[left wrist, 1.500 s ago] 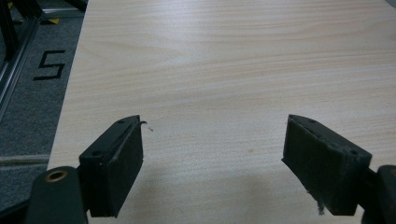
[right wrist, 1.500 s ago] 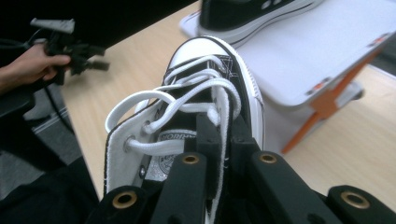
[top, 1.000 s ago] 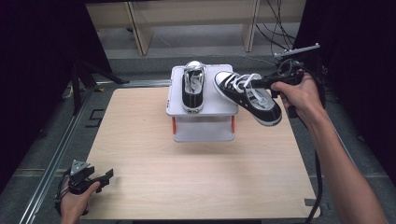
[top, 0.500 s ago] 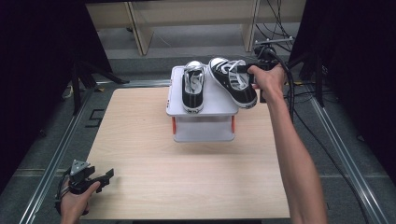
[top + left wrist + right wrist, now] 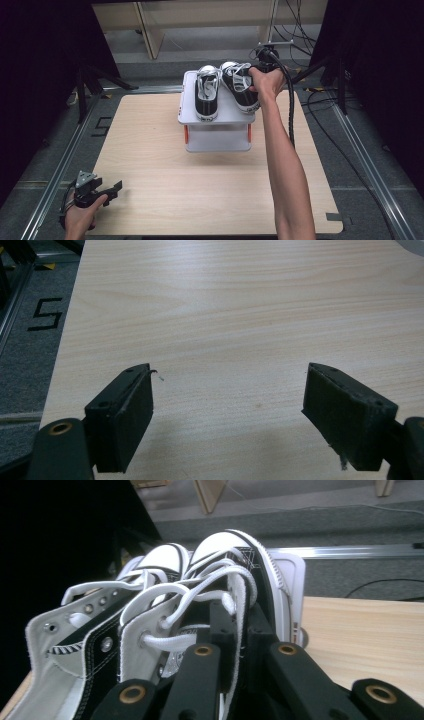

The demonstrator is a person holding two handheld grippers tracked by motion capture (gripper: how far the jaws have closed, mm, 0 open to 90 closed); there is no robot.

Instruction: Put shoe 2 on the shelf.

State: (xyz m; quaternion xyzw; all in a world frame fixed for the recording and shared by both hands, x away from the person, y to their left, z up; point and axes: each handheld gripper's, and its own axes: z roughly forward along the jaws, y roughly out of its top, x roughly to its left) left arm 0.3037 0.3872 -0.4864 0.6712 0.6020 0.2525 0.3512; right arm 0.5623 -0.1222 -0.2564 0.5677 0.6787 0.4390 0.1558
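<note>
Gripping the right sneaker (image 5: 241, 86), right tool (image 5: 256, 68) atop rack (image 5: 218, 131).

In the high view your right hand (image 5: 267, 80) covers the right gripper (image 5: 252, 70), so its jaws cannot be seen there. It also hides part of the right shoe (image 5: 240, 87). In the right gripper view the jaws go deep between the laces of this shoe (image 5: 220, 610), and you cannot tell how far they are closed. The bottom edge cuts the heels of both shoes. In the left gripper view the stand (image 5: 412, 244) is only a grey corner at the top edge.
</note>
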